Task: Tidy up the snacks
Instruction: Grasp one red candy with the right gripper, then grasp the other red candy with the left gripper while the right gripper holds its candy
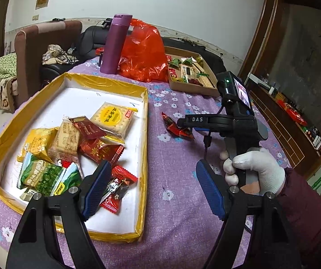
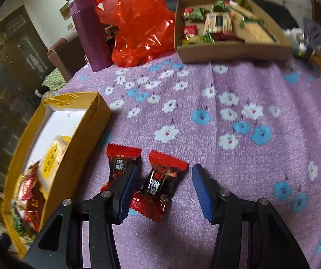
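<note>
A gold-edged white box point(image 1: 106, 89) at the left holds several wrapped snacks, among them a yellow cracker pack point(image 1: 113, 117) and a red-black candy point(image 1: 117, 188). My left gripper point(image 1: 151, 190) is open and empty above the box's near right side. Two red-black candies lie on the purple floral cloth: one point(image 2: 158, 188) between the open fingers of my right gripper point(image 2: 163, 192), the other point(image 2: 121, 165) just left of its left finger point(image 2: 126, 192). In the left wrist view the right gripper point(image 1: 189, 123) hovers over these candies point(image 1: 176, 129). The gold box also shows in the right wrist view point(image 2: 79, 139).
A brown cardboard tray point(image 2: 230, 49) of assorted snacks stands at the back right. A red plastic bag point(image 2: 138, 22) and a purple flask point(image 2: 90, 33) stand at the back centre. Sofa and armchair lie beyond the table's left edge. The white-gloved hand point(image 1: 256, 168) holds the right gripper.
</note>
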### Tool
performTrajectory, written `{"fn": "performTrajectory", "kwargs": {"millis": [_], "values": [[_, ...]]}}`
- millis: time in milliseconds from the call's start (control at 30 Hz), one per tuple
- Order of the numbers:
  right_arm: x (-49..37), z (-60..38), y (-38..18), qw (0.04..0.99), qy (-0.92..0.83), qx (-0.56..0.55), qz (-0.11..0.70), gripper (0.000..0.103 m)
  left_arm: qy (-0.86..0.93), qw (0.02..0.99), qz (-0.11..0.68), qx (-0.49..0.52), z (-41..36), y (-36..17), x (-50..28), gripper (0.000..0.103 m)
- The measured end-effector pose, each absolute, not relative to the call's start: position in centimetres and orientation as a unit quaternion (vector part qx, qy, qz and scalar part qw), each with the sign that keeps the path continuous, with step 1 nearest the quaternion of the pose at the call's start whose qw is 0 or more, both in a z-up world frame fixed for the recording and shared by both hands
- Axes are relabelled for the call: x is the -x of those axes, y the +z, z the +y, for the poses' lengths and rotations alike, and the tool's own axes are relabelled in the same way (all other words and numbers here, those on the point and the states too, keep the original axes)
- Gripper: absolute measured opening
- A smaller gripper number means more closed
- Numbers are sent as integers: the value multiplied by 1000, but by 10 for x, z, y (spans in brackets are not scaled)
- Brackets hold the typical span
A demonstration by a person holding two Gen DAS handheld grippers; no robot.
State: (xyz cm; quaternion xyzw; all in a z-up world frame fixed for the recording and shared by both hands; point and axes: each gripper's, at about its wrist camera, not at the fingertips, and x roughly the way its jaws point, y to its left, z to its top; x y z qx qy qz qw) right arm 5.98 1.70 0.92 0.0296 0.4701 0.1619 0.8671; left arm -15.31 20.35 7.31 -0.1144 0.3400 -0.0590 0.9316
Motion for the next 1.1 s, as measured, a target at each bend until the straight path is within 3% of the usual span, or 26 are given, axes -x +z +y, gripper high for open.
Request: {"fn": "performTrajectory", "kwargs": {"millis": [100,167,233,800,1100], "values": [[-56,21,9,874,144,-7,464,44,-58,930,345,113,201,72,151,78],[-54,22,8,878,137,2,459,31,-56,930,347,108,199,72,151,78],[-52,18,8,880,137,7,455,26,-55,930,350,102,195,72,151,78],[-22,-56,11,878,142,-23,457,26,-90,918,384,42,139,68,142,78],[-20,-91,11,888,129,-42,439,27,-117,895,431,2,91,41,101,78]]}}
